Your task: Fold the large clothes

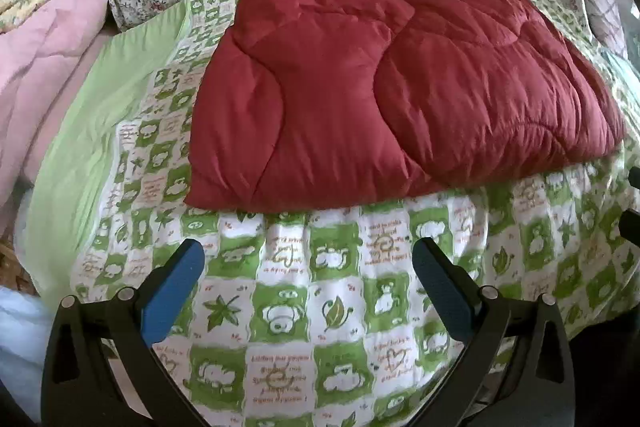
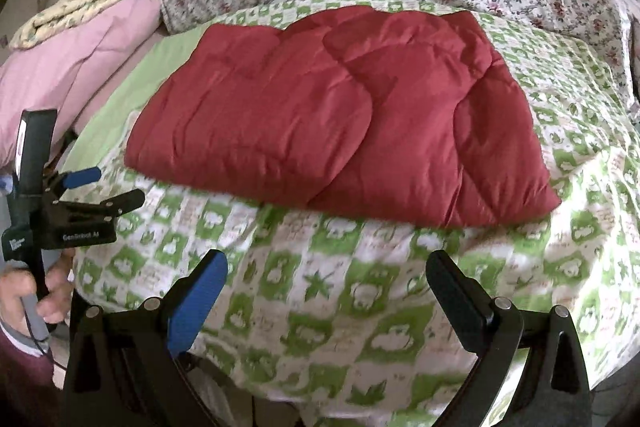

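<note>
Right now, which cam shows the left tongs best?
Right wrist: the whole left tongs, open and empty, show from the side at the bed edge. The left wrist view shows only their own two fingers from behind.

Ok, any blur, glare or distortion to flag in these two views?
Left wrist: mostly sharp, strong fisheye bending, red quilted garment evenly lit, no glare. Right wrist: motion blur smears the green checked cover; garment slightly soft; dark corner vignette in both.
</note>
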A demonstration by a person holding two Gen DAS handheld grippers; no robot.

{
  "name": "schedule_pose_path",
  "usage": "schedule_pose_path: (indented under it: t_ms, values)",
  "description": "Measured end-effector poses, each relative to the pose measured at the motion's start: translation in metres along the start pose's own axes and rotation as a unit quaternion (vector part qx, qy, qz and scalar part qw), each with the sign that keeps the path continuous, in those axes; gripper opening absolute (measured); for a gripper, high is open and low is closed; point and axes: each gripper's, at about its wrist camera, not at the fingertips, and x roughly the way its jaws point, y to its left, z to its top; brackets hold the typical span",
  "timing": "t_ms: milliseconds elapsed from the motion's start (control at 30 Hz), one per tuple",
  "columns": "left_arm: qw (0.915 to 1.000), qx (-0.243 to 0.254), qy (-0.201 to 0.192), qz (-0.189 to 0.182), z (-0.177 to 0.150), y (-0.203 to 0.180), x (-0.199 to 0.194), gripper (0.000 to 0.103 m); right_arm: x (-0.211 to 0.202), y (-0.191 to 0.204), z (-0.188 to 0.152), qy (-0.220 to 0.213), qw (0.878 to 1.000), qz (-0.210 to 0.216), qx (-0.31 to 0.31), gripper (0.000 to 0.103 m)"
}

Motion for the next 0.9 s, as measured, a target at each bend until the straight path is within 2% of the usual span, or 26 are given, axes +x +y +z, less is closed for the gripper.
schedule_pose_path:
  t_ms: [300, 633, 900]
  values:
    - [0.9996, 0.018, -0.019, 0.011, 0.006, -0.004, -0.02, 0.103, -0.011, 0.01, 0.006, -0.004, 1.0, 0.003, -0.021, 0.101]
    - [0.9987, 0.019, -0.042, 0.02, 0.03, 0.004, -0.033, 0.103, -0.037, 0.022, 0.041, -0.035, 0.997, -0.016, -0.068, 0.101]
    - [0.9983, 0.022, -0.05, 0.02, 0.051, 0.006, -0.027, 0.103, -0.034, 0.02, 0.064, -0.038, 0.996, -0.033, -0.079, 0.101]
